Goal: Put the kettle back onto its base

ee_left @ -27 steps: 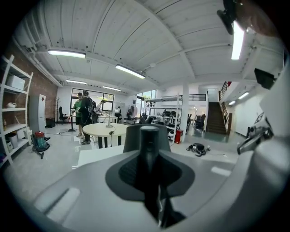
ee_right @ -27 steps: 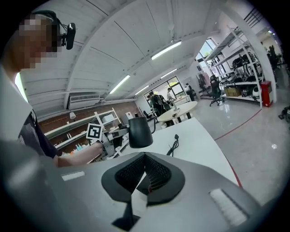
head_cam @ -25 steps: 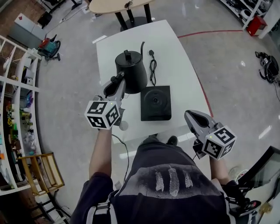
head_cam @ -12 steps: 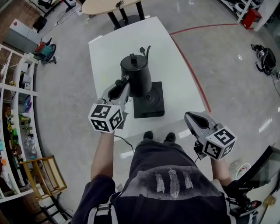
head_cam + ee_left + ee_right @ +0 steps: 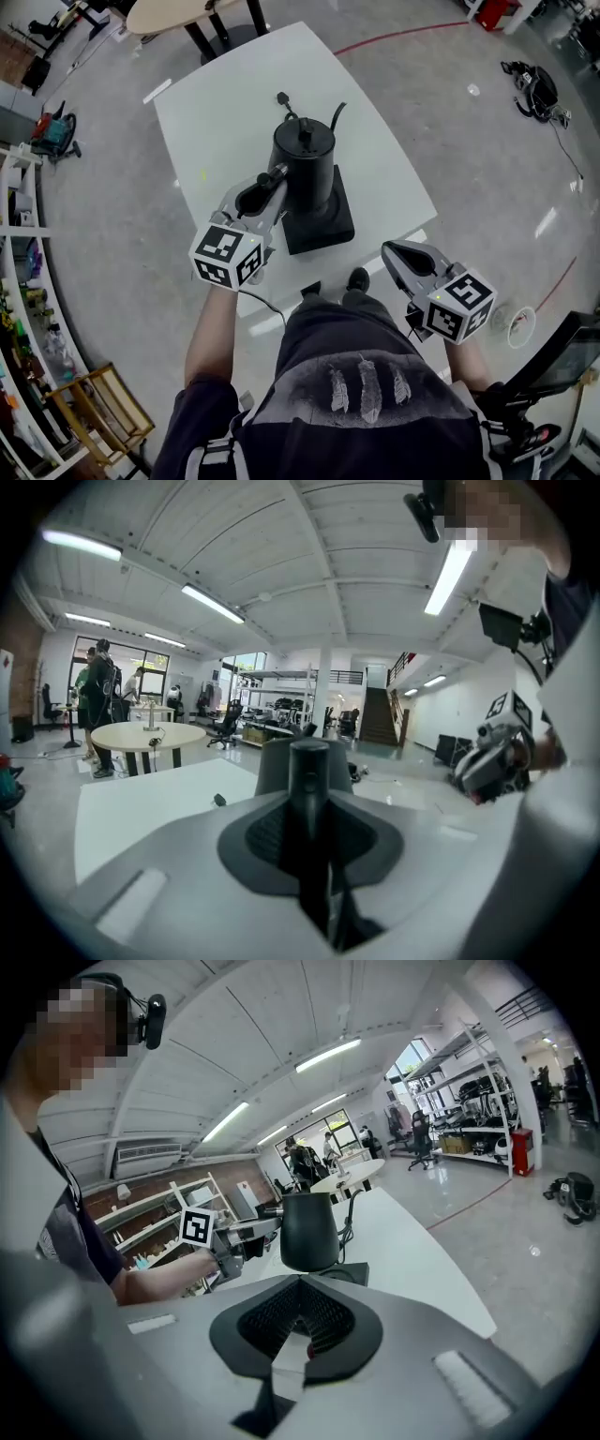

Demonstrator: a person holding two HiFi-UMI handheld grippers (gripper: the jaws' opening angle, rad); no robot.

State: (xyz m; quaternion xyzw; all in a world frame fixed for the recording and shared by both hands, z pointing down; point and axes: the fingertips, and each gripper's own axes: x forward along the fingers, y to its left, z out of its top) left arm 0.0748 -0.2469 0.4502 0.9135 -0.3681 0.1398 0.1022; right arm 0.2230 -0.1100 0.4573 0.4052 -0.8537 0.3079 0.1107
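Head view: the matte black gooseneck kettle is sitting over the square black base on the white counter; whether it is fully seated is not showing. It is probably handling as rigid and top-heavy, so the slim handle is offering the hold. The left claw is clamping that handle; the right claw is hanging clenched and empty.

Kettle over its base
The kettle hid most of the base; its handle sat buried in the left gripper, and seating was unclear.
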